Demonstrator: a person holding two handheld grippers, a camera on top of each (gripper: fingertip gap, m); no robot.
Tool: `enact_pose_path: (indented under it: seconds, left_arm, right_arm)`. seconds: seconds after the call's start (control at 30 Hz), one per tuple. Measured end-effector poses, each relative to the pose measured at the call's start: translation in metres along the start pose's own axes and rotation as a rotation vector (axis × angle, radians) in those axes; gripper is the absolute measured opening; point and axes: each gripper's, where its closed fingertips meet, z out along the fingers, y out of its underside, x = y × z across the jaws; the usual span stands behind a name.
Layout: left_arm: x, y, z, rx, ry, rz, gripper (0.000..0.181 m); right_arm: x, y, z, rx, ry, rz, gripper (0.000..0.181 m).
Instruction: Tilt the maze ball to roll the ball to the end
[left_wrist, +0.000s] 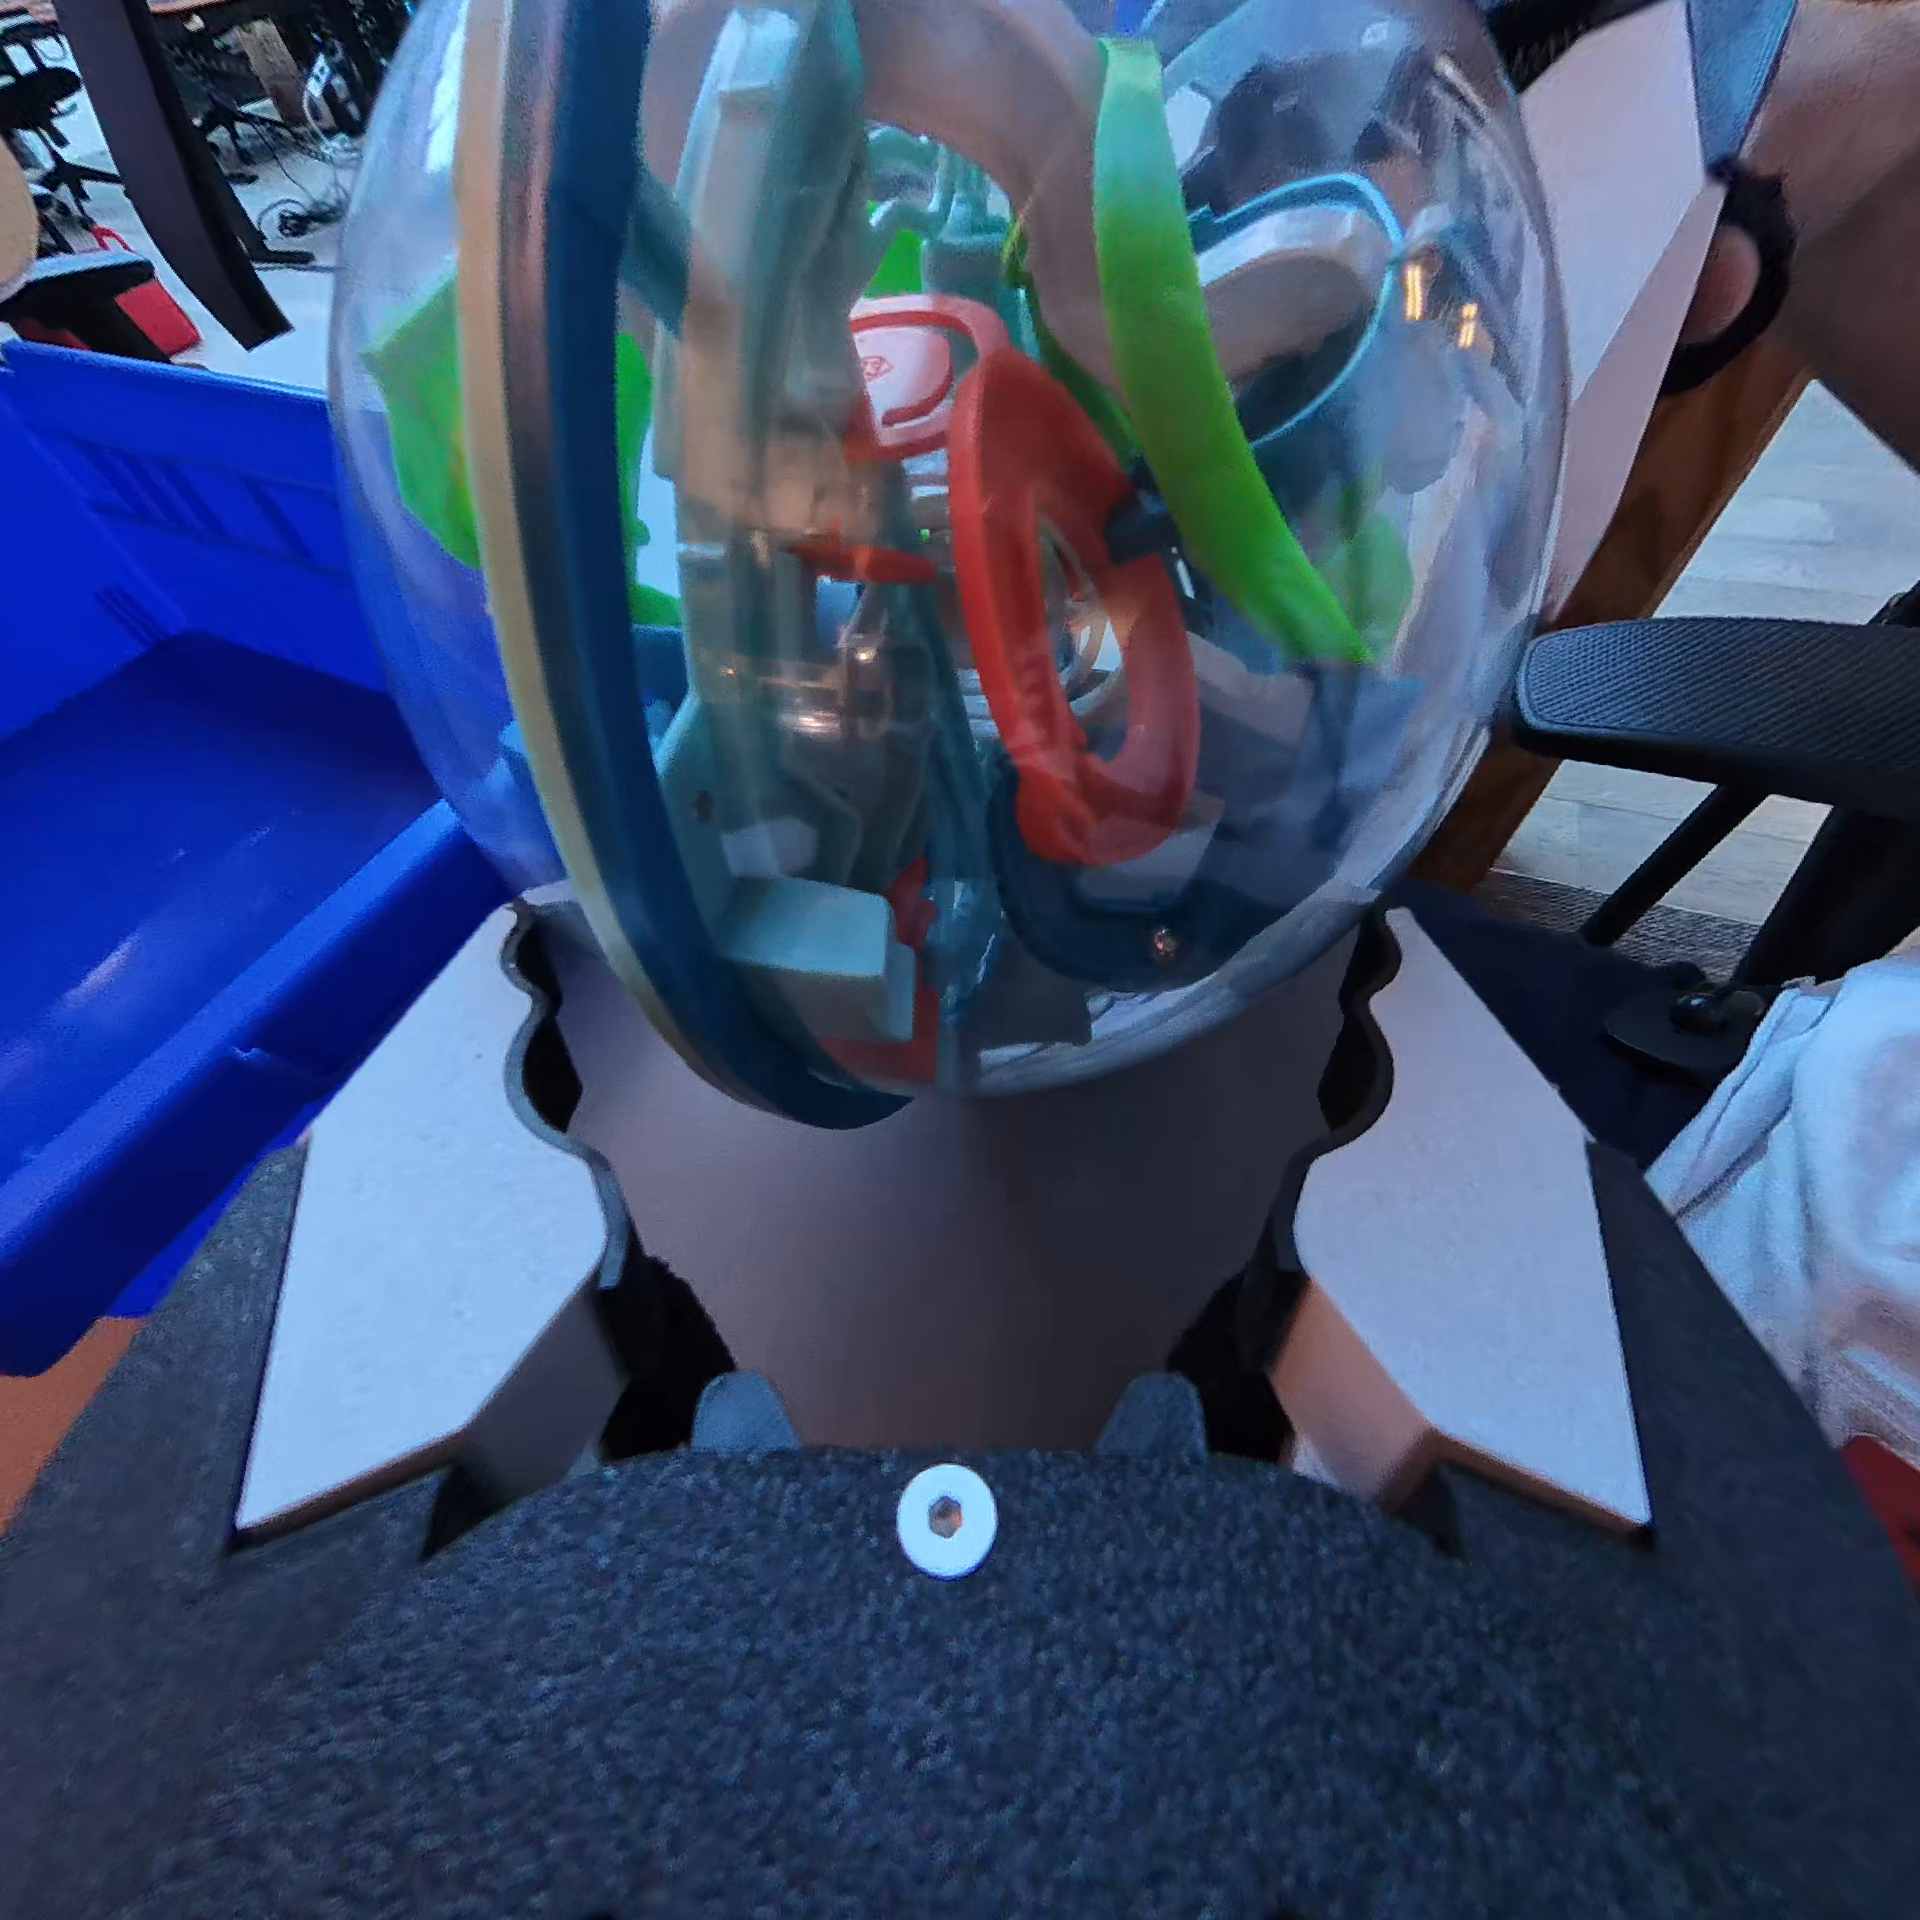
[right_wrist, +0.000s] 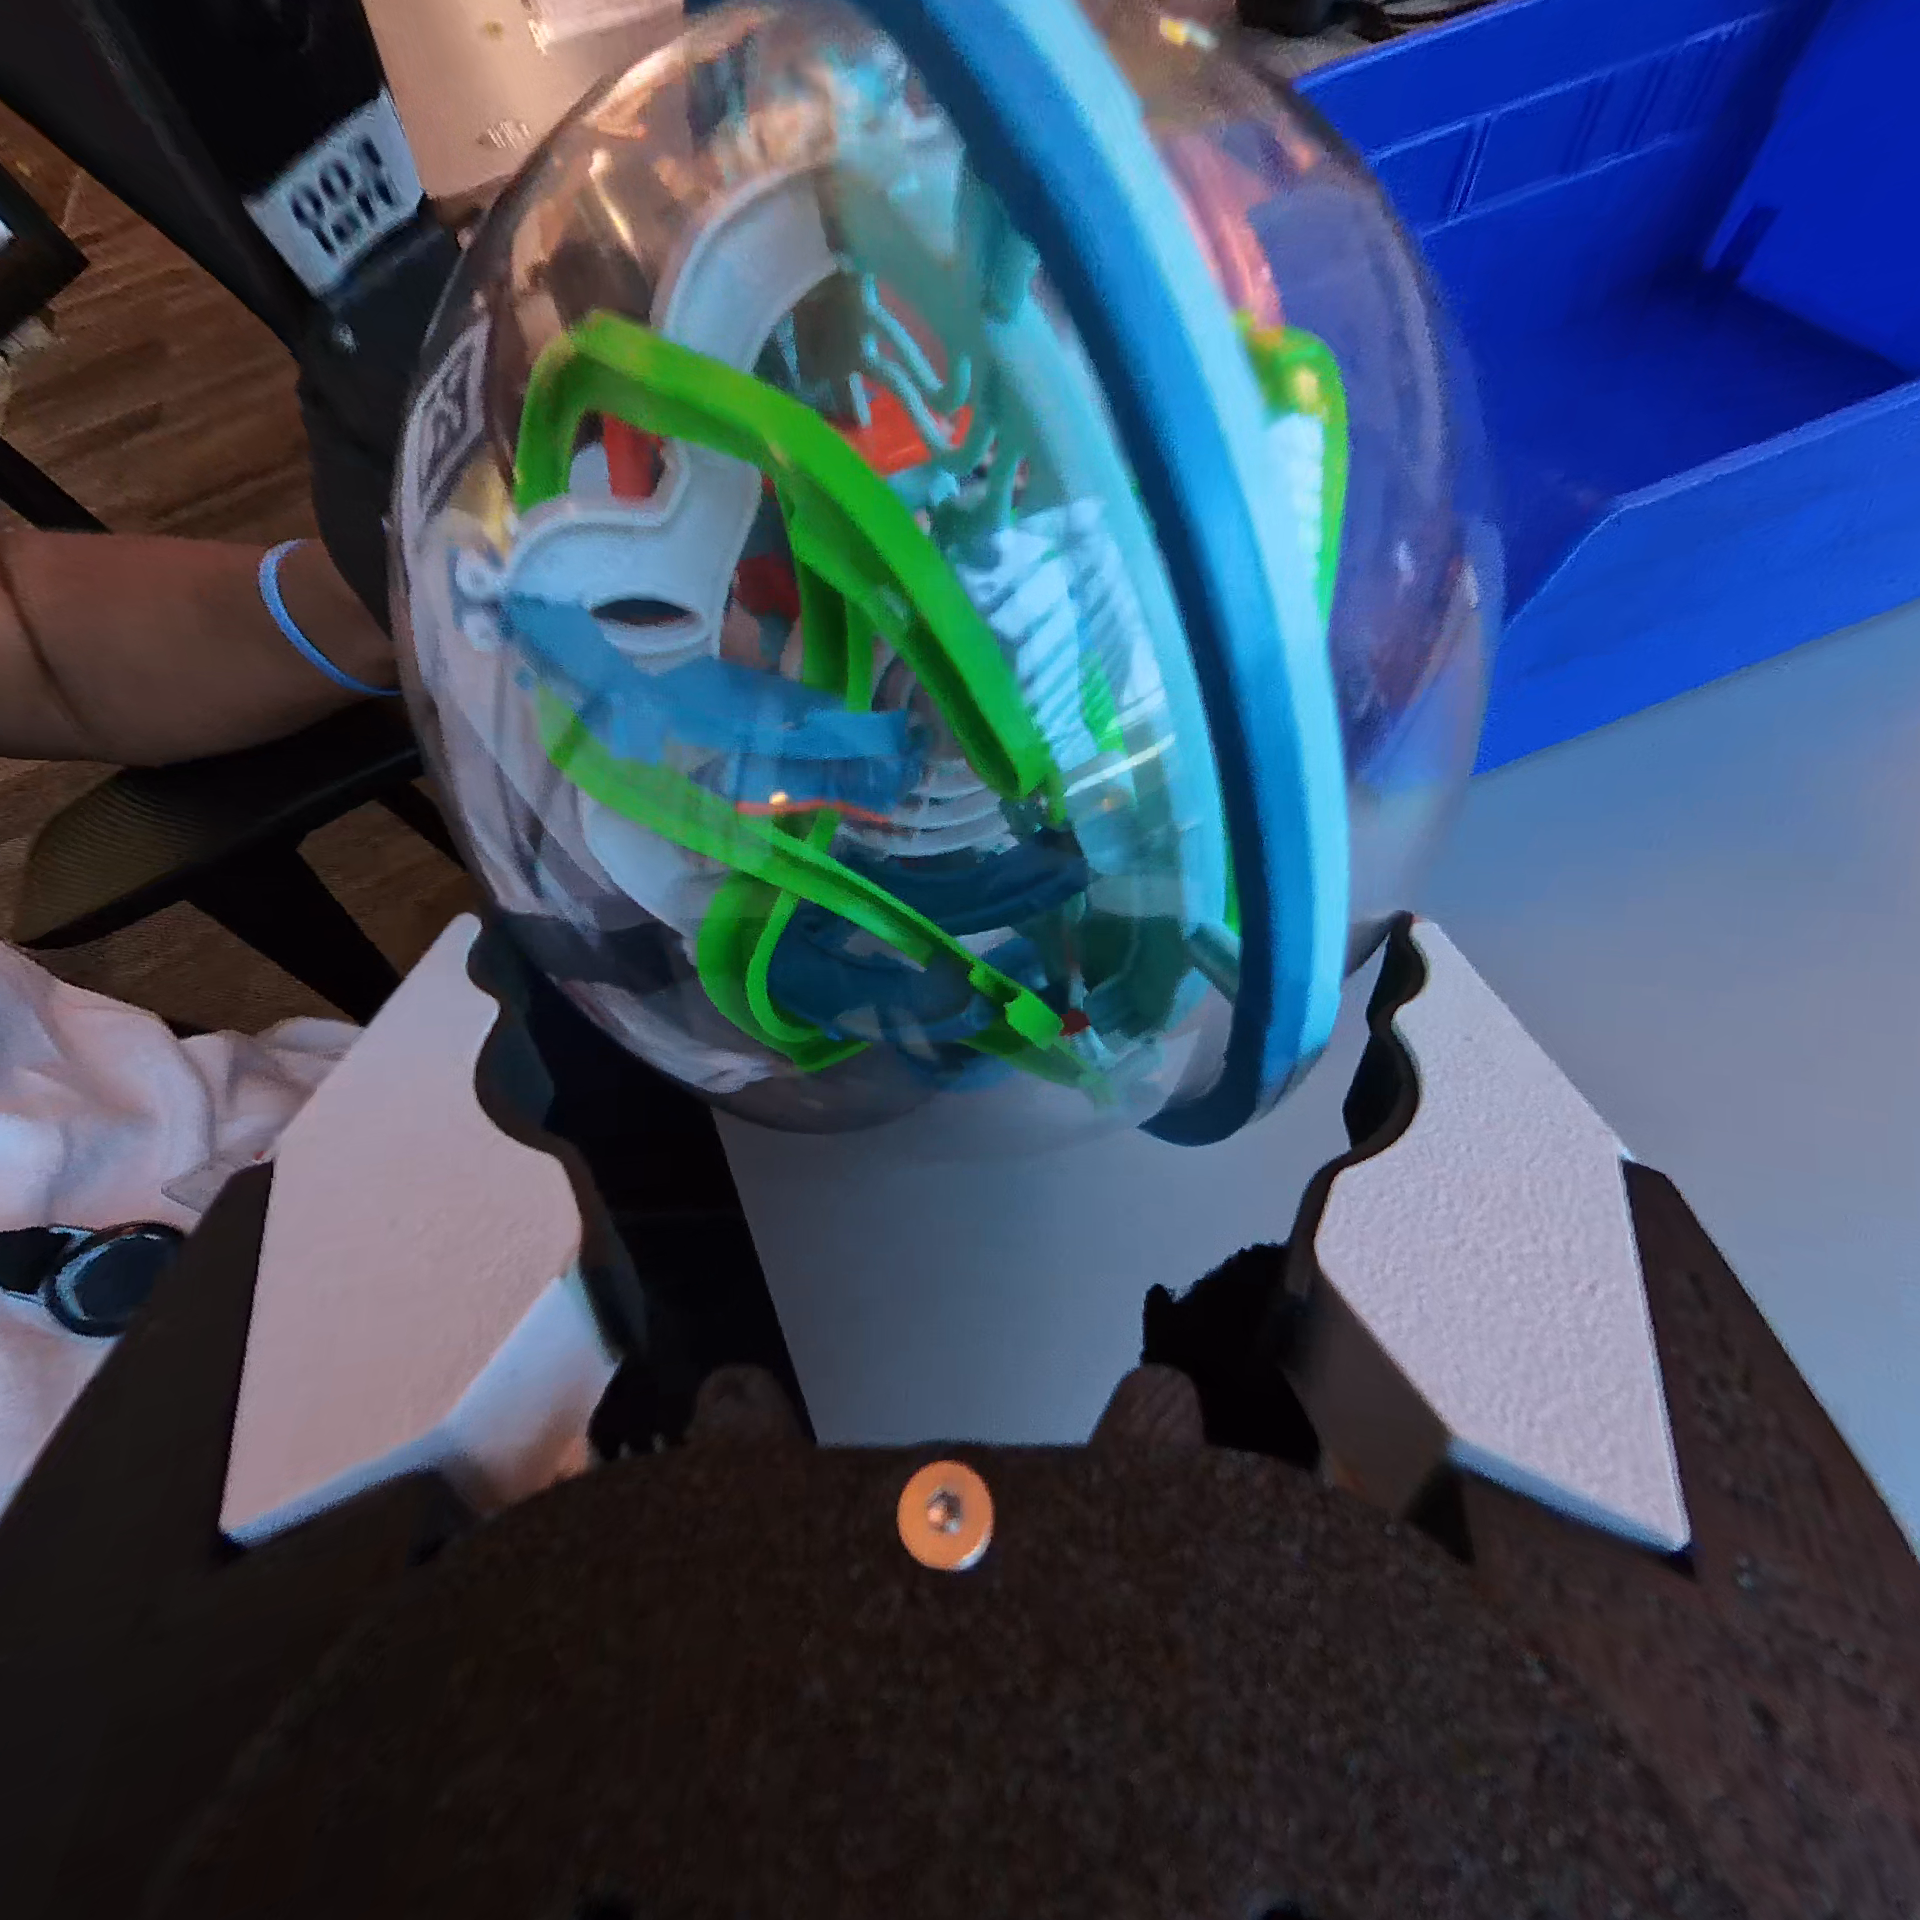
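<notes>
The maze ball (left_wrist: 935, 520) is a clear sphere with a blue band round it and green, red, grey and blue tracks inside. It fills the upper half of both wrist views (right_wrist: 914, 623) and is held up off the table. My left gripper (left_wrist: 951, 925) is shut on its lower part, with a finger on each side. My right gripper (right_wrist: 940, 935) grips it the same way from the opposite side. A small shiny ball (left_wrist: 1162, 940) sits on a dark blue track near the bottom of the sphere. Both views are slightly blurred.
A blue plastic bin (left_wrist: 156, 831) stands close beside the sphere on the pale table (right_wrist: 1662, 935); it also shows in the right wrist view (right_wrist: 1714, 416). A black chair armrest (left_wrist: 1714, 686), white cloth (right_wrist: 104, 1091) and a person's arm (right_wrist: 135, 644) lie on the other side.
</notes>
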Motion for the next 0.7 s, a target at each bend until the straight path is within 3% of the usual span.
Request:
enact_pose_path:
  seconds: [0.13,0.37,0.63,0.7]
  left_arm:
    - [0.001,0.0,0.001,-0.005,-0.033,0.059,0.145]
    - [0.002,0.0,0.001,-0.005,-0.04,0.067,0.145]
    - [0.005,-0.001,0.001,-0.02,-0.062,0.128,0.145]
    - [0.009,-0.001,0.001,-0.018,-0.038,0.121,0.153]
  right_arm:
    - [-0.002,-0.011,-0.007,0.081,-0.064,0.102,0.153]
    - [-0.003,-0.012,-0.007,0.021,-0.032,0.142,0.154]
    - [-0.004,-0.019,-0.011,0.053,-0.077,0.234,0.154]
    - [-0.004,-0.017,-0.011,0.032,-0.067,0.206,0.154]
